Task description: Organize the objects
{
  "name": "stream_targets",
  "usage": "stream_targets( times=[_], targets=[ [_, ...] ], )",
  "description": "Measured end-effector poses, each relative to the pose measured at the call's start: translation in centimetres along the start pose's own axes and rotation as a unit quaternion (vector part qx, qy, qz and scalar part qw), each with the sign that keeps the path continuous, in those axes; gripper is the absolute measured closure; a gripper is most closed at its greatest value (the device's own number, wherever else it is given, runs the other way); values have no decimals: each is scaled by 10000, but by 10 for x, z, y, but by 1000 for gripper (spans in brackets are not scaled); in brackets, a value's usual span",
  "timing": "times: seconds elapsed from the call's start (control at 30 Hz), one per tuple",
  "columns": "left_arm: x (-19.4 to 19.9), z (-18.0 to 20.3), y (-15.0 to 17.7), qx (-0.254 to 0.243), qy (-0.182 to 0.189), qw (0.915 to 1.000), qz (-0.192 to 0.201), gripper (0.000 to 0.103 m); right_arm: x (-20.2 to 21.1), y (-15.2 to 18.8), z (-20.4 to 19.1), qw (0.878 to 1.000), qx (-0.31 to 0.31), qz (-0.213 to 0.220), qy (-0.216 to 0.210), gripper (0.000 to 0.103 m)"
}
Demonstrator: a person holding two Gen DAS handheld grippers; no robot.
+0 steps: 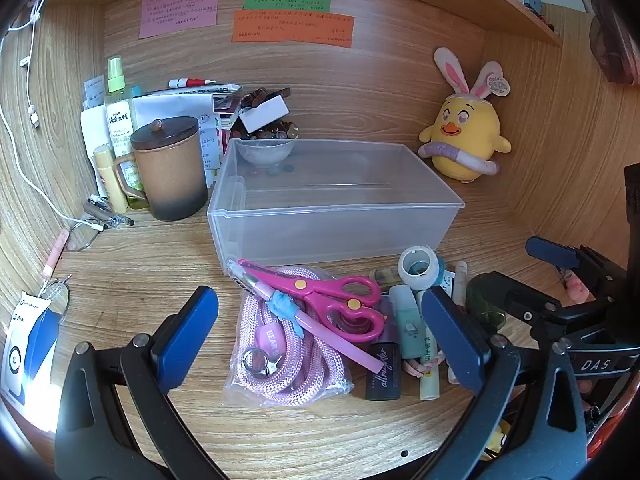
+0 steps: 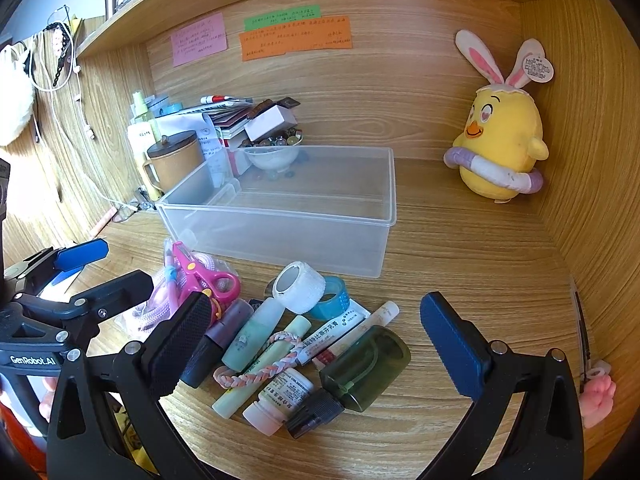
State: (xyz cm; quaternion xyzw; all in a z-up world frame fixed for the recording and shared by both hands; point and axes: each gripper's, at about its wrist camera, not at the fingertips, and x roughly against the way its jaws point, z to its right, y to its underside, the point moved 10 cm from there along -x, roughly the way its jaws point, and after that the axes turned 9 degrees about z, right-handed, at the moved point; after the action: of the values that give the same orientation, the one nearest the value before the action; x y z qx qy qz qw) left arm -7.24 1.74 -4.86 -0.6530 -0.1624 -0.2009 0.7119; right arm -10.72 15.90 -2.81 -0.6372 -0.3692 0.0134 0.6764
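Note:
A clear plastic bin point(image 1: 336, 216) point(image 2: 280, 236) stands empty on the wooden desk. In front of it lies a pile: pink scissors point(image 1: 332, 304) point(image 2: 208, 276) on a bagged pink rope point(image 1: 280, 356), a white tape roll point(image 1: 418, 268) point(image 2: 300, 286), a blue tape roll point(image 2: 332, 298), a dark green bottle point(image 2: 360, 372), tubes and a braided band point(image 2: 260, 364). My left gripper point(image 1: 320, 340) is open above the rope and scissors. My right gripper point(image 2: 316, 344) is open above the tubes and green bottle. Neither holds anything.
A brown lidded mug point(image 1: 170, 168), spray bottle point(image 1: 118, 108), papers and a bowl of beads point(image 1: 266, 148) crowd the back left. A yellow plush chick point(image 1: 466, 140) point(image 2: 500, 152) sits at the back right. Glasses point(image 1: 82, 236) and a white cable point(image 1: 24, 152) lie at left.

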Motion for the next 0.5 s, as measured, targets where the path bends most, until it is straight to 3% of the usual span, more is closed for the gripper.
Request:
stream_targets(
  times=[0.5],
  targets=[
    [1,1,2,19,7,10000,-4,0,0,1,-1,10000,5,-8,-8,0]
  ],
)
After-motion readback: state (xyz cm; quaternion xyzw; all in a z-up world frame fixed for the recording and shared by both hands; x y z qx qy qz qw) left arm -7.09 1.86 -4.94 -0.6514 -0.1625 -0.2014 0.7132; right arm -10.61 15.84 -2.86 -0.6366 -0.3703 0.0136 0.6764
